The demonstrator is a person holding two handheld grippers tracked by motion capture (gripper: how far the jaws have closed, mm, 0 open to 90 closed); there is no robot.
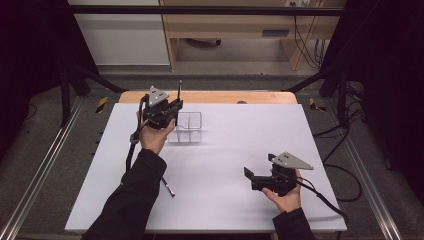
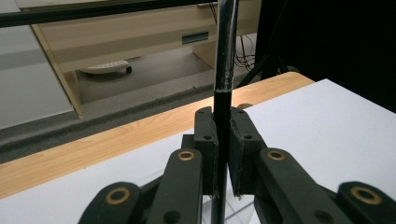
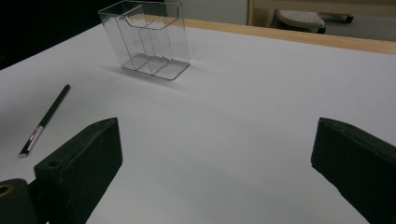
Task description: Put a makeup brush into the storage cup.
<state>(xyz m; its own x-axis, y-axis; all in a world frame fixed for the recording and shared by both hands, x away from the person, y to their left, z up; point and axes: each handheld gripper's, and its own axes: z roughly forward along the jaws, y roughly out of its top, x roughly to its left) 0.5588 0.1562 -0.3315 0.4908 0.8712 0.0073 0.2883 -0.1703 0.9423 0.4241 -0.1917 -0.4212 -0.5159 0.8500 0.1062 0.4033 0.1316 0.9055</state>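
Holding a thin black brush [image 2: 223, 107] upright, the left gripper [image 1: 169, 111] sits by the clear organizer [image 1: 188, 127] near the tabletop's far edge; right gripper [image 1: 248, 176] gapes wide, empty, near the right edge; another brush [image 3: 45, 120] lies flat towards the left edge.

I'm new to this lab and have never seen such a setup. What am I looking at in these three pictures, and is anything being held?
There is no robot here: a person holds a hand tool with a two-jaw claw in each hand. The high view looks down on a white table from the person's side. The other two pictures come from small cameras riding on each claw, looking along its black jaws.

The left claw is shut on a thin brush with a black handle and a silver upper part, held upright close to a clear organizer with compartments. The right claw is open, holds nothing, and sits low over the table near the person. A second brush lies flat on the table, apart from the organizer.
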